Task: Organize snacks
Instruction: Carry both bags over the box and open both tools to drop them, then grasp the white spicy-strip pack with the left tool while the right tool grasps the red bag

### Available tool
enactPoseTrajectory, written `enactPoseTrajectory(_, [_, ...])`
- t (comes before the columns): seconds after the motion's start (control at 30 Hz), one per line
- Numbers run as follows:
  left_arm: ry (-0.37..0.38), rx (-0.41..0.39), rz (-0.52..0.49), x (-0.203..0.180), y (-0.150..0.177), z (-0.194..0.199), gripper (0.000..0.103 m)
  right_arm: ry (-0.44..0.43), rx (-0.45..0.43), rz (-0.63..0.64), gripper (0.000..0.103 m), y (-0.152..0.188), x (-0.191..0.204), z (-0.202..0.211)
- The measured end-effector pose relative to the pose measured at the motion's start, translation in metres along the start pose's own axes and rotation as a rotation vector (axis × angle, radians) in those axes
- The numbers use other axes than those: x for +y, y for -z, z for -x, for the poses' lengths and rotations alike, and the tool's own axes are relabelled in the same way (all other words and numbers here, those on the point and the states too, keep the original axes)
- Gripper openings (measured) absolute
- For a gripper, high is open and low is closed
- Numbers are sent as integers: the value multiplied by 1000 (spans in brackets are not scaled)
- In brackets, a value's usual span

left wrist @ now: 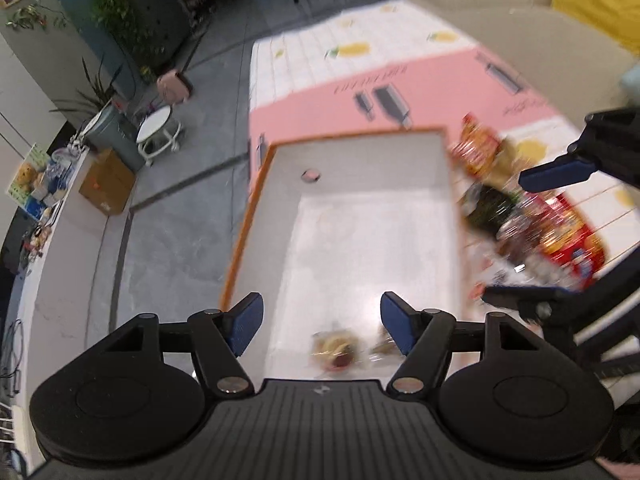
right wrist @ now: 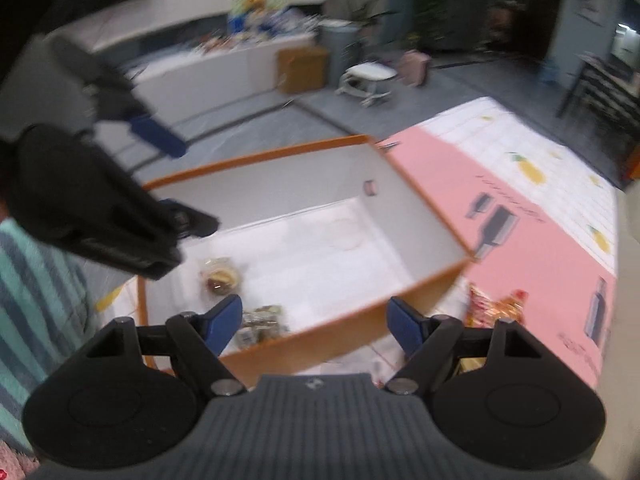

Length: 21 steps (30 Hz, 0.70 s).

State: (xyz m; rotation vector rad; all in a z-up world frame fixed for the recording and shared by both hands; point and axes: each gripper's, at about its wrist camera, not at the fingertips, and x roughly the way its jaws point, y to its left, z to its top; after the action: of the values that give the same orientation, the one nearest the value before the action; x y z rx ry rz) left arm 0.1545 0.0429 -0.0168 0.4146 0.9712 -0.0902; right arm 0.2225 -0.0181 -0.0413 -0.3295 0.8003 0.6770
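- Left gripper (left wrist: 322,328): jaws spread, nothing between them, poised over the near end of the box (left wrist: 256,200). Dip too low and you knock its orange rim.
- Right gripper (right wrist: 316,326): jaws apart and empty, above the box's near wall. Swing wide and it may meet the left gripper, which is close by.
- Clear-wrapped snack (right wrist: 219,276): on the box floor at the near end, a second small packet (right wrist: 262,322) just beside it. Reach in again and you may drag either one.
- Loose snack packets (left wrist: 532,216): heaped on the surface just beside the box, still unsorted. They overlap, so a careless pinch could lift two or scatter the heap.
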Motion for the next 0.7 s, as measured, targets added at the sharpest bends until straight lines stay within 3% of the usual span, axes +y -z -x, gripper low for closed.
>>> enactPoseTrajectory(0.33, [134,-119,-14,-67,10,38,79,150,-91,-230,77,70,-33,50])
enactPoseTrajectory(0.47, [207,-106,21,-90,18,32,79,184,-93,-295,77,93,-44,60])
enactPoseTrajectory(0.7, [221,-78,73,-119,32,14,79,247,-77,-355,77,134,-52,65])
